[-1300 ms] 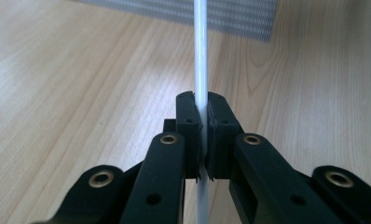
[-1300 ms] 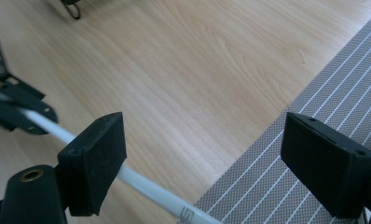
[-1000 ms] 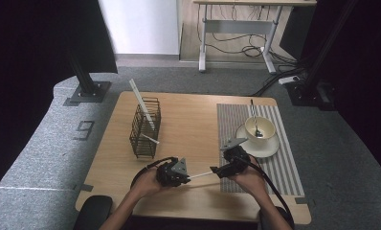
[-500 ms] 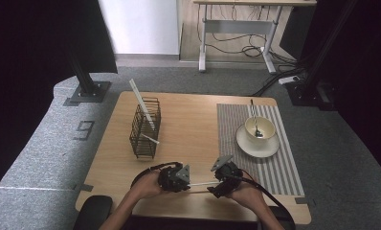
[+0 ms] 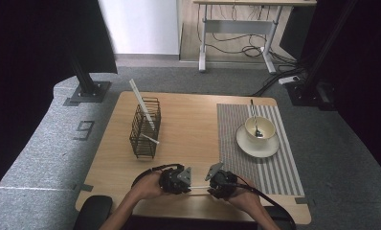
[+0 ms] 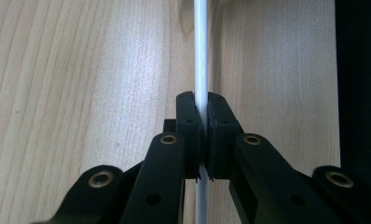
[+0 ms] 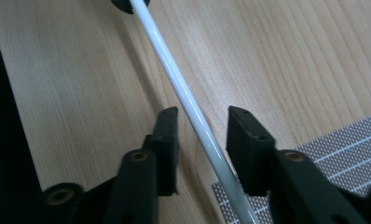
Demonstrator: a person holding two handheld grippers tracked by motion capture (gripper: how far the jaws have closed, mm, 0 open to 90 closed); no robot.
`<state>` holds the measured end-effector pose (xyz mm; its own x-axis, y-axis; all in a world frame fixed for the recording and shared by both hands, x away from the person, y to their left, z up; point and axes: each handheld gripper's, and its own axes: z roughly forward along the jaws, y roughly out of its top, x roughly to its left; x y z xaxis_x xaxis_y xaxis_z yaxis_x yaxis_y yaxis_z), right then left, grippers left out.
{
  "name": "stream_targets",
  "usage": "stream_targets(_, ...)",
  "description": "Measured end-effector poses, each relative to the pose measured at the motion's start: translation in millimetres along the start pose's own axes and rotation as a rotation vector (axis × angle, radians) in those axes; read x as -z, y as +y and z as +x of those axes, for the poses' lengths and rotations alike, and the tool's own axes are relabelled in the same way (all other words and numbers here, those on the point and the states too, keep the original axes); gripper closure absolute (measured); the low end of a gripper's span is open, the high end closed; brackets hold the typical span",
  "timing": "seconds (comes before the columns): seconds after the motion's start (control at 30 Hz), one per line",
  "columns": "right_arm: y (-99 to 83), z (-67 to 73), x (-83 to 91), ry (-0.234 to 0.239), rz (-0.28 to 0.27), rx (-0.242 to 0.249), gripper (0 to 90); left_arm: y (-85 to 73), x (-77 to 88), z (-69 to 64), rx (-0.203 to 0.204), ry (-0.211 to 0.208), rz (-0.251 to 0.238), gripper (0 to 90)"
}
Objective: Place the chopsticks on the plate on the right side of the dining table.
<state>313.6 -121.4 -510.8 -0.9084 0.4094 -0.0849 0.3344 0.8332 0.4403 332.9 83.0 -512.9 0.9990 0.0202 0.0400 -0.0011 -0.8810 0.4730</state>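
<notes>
A thin white straw (image 6: 201, 56) lies level just above the wooden table (image 5: 188, 120), near its front edge. My left gripper (image 6: 201, 107) is shut on it, pads pressed to both sides. In the high view the left gripper (image 5: 186, 178) faces the right gripper (image 5: 212, 179), with the straw (image 5: 199, 185) bridging them. The right gripper (image 7: 202, 119) has its jaws either side of the straw (image 7: 174, 79); they have just been closing, and a gap still shows on each side.
A dark wire basket (image 5: 145, 127) holding more white straws (image 5: 140, 103) stands at the left middle of the table. A cream cup with a spoon (image 5: 259, 129) sits on a saucer on the striped placemat (image 5: 274, 167) at the right. The table edge lies just behind the hands.
My right gripper has come down and back toward the front edge, closer to the left gripper, and its jaws have narrowed around the straw. The left gripper has stayed put.
</notes>
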Motion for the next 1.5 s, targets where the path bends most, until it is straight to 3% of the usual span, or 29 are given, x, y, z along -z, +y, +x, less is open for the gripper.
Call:
stream_targets(0.3, -0.1, -0.5, 1.0, 0.022, 0.011, 0.013, 73.9, -0.5, 0.5, 0.0, -0.011, 0.02, -0.005, 84.1)
stream_targets(0.63, -0.1, 1.8, 10.0, 0.118, -0.032, 0.017, 83.0, -5.3, 5.9, 5.9, -0.002, 0.108, -0.074, 73.6)
stream_targets(0.7, -0.1, 1.7, 10.6, 0.115, -0.035, 0.018, 83.1, -5.8, 6.4, 6.3, 0.004, 0.121, -0.083, 72.9)
stream_targets(0.8, -0.7, -0.5, 13.0, 0.105, -0.041, 0.005, 83.1, -7.6, 7.2, 7.9, 0.019, 0.153, -0.095, 64.9)
stream_targets(0.87, -2.0, -4.2, 15.2, 0.086, -0.04, -0.008, 83.0, -10.1, 7.9, 9.5, 0.047, 0.181, -0.114, 52.3)
stream_targets(0.9, -2.0, -4.2, 15.2, 0.086, -0.04, -0.008, 83.0, -11.0, 8.2, 10.5, 0.061, 0.188, -0.123, 52.3)
stream_targets(0.97, -3.1, -6.8, 16.3, 0.068, -0.039, -0.017, 83.0, -13.9, 9.6, 14.4, 0.118, 0.212, -0.151, 45.9)
stream_targets(1.0, -5.0, -9.9, 17.9, 0.058, -0.041, -0.031, 83.1, -15.5, 10.3, 16.6, 0.147, 0.218, -0.166, 37.9)
stream_targets(1.23, -12.0, -19.1, 23.2, 0.023, -0.044, -0.073, 83.0, -25.8, 14.7, 24.9, 0.289, 0.241, -0.257, 23.0)
stream_targets(1.37, -14.4, -22.8, 25.3, 0.019, -0.043, -0.089, 83.0, -29.8, 16.8, 27.6, 0.344, 0.255, -0.277, 17.5)
stream_targets(1.5, -18.7, -28.4, 29.2, 0.001, -0.048, -0.113, 83.0, -34.6, 18.7, 29.5, 0.374, 0.285, -0.297, 11.0)
